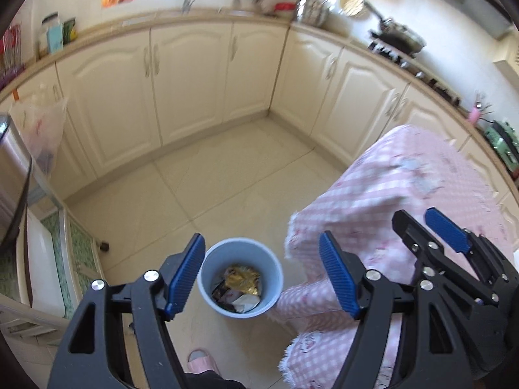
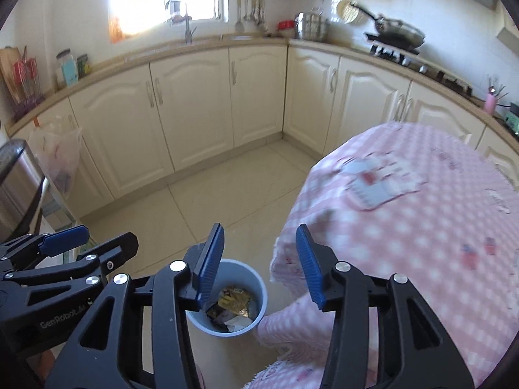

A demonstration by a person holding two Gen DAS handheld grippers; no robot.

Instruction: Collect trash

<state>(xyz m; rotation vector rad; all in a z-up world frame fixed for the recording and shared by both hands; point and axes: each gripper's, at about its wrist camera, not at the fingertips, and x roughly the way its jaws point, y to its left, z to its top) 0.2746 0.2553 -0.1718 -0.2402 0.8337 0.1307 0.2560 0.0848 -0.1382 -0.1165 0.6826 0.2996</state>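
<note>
Both empty, open: left gripper (image 1: 262, 278) and right gripper (image 2: 259, 262) angled down, seemingly above bin (image 1: 240, 252).

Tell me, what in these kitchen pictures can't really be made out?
- Flat items on the pink checked tablecloth: blurred in both views; what they are is unreadable.
- Bin contents: a gold wrapper shows; the scraps beneath are too small to identify, and the right gripper finger covers the rim in the right wrist view.
- Plastic bag contents: too hazy.
- Left gripper: empty.
</note>
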